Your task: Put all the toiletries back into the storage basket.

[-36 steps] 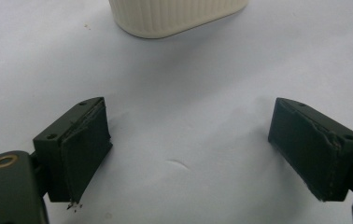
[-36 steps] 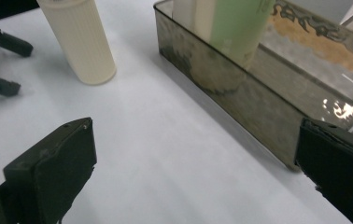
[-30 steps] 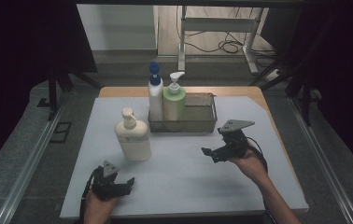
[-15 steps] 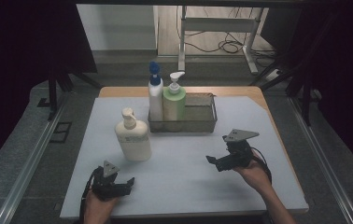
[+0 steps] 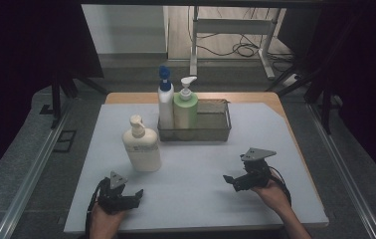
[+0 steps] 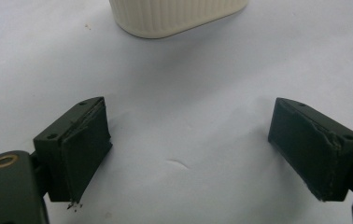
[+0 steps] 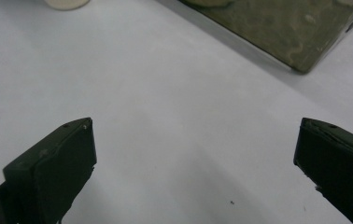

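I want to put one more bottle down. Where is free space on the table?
The white mat is bare between the left gripper and right gripper, and right of the wire basket. Its right half is empty. Crowded: the basket's left end, by the cream bottle.

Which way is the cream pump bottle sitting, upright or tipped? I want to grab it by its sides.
Upright. The cream pump bottle stands on its base on the white mat, pump head on top, outside the metal basket.
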